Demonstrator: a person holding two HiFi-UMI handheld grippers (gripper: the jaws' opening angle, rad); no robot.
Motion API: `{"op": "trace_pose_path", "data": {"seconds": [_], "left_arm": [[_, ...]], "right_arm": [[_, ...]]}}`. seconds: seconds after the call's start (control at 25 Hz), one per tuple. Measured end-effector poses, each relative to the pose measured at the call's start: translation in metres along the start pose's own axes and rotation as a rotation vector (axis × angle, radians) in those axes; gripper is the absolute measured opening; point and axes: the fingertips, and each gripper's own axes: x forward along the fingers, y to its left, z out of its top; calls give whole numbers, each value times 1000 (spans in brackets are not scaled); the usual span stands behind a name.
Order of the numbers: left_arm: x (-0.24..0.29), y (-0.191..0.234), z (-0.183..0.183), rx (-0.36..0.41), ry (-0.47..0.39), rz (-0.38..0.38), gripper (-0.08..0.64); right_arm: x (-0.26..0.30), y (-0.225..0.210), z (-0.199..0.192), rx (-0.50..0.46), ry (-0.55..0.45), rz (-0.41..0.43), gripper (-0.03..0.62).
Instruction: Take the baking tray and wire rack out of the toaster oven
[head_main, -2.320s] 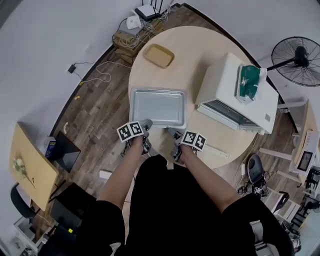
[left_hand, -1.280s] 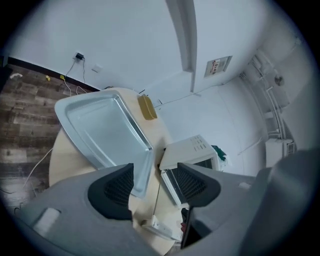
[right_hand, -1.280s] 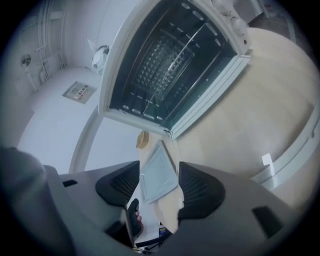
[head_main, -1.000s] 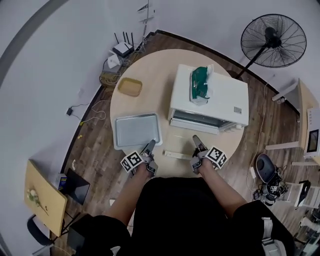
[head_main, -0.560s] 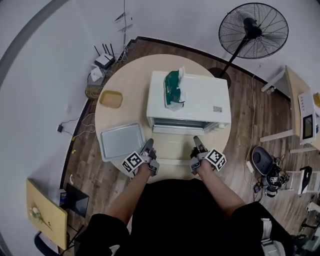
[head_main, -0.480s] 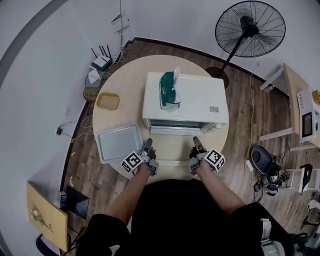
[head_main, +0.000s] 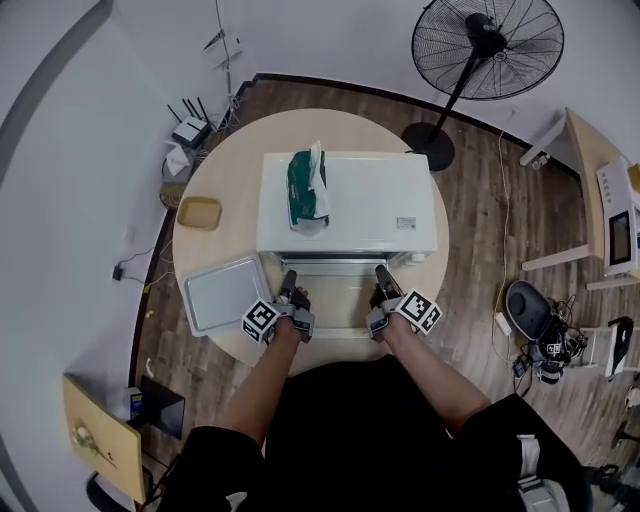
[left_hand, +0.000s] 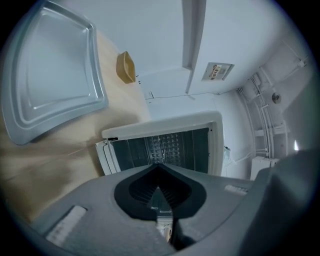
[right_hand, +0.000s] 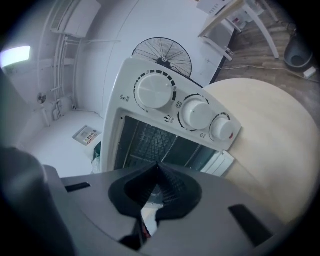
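Leaving the tray (head_main: 222, 295) on the worktop (head_main: 218, 245) at frame left, the left gripper (head_main: 288, 277) and right gripper (head_main: 381, 271) had swung to the oven (head_main: 360, 200) mouth. Their fingers had just pressed together, empty; the rack (left_hand: 165, 145) sat inside.

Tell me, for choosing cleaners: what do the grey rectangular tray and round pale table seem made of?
Grey rectangular tray: likely metal, matte; dull even sheen, pressed raised rim. Round pale table: wood or wood-look laminate, smooth matte; faint grain streaks, uniform beige.

Matt metal baking tray (head_main: 222, 296), smooth wooden table (head_main: 225, 170), glossy white toaster oven (head_main: 370, 200)
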Motion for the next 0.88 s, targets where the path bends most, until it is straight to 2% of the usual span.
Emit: {"op": "trace_pose_path", "data": {"seconds": [0.16,0.32,0.44,0.52,0.64,0.72,0.88], "left_arm": [[18,-4,-7,13,-5,-3,20],[33,-13,-4,41,-59,-21,21],[45,-19,-6,47,-80,-46,23],[53,-21,-9,43,-76,-63,26],[64,-17,-14,-3,-72,-74,164],[69,-13,-15,-21,-80,-70,195],[81,-9,-9,-69,-114,-90,229]], "right_arm": [[15,-7,10,20,-7,19,5],[26,-9,16,31,-25,36,15],[36,-4,18,41,-29,67,65],[43,-1,20,59,-42,97,127],[51,0,23,89,-63,123,212],[57,-2,24,106,-75,126,253],[72,-4,30,123,-98,121,270]]}}
